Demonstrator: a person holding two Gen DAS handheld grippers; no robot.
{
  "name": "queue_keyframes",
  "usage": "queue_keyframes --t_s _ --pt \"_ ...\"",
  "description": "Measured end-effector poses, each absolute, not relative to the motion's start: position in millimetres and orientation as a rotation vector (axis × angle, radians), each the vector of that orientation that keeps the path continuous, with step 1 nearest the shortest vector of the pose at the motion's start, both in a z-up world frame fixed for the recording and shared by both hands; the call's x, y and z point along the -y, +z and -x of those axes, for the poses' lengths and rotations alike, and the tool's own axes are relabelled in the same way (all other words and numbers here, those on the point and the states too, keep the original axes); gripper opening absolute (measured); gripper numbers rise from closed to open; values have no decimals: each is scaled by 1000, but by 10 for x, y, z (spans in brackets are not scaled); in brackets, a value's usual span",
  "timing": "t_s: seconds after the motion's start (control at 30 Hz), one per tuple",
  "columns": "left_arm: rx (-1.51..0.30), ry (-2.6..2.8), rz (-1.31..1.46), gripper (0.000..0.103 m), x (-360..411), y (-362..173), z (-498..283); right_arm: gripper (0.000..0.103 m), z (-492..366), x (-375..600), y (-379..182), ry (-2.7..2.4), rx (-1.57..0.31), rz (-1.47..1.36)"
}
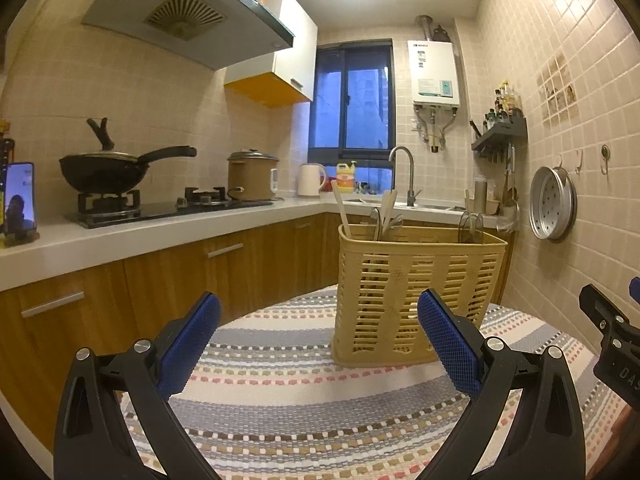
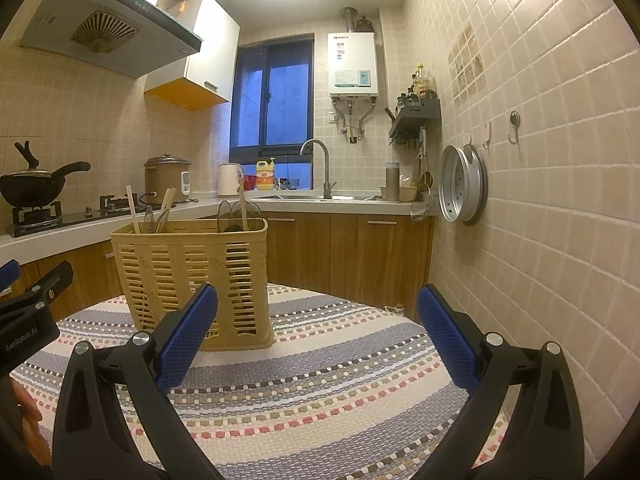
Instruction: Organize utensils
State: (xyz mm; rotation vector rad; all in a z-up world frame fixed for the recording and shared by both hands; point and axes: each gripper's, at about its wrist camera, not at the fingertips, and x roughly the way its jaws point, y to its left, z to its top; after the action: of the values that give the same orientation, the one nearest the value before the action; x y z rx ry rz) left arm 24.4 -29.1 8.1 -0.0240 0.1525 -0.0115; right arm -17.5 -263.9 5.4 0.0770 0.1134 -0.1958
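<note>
On the striped table mat point(image 1: 280, 392), your left gripper point(image 1: 319, 340) hangs spread and empty, the slotted utensil basket point(image 1: 416, 292) ahead and slightly right; chopsticks point(image 1: 342, 214) and spoons point(image 2: 240, 216) stand upright inside. Your right gripper point(image 2: 318, 338), equally splayed, sees it ahead-left, seemingly no nearer.

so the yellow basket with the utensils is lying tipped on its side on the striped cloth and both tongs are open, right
Not quite. The yellow basket stands upright on the striped cloth, with the utensils sticking up out of its top; both wrist views show this. The rest holds: the left tongs and the right tongs are open and empty.
</note>
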Motion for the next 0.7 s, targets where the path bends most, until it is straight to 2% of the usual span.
queue_keyframes --t_s 0.7 --pt "-175 5 24 95 274 75 -283 95 176 2662 58 -194 -108 -77"
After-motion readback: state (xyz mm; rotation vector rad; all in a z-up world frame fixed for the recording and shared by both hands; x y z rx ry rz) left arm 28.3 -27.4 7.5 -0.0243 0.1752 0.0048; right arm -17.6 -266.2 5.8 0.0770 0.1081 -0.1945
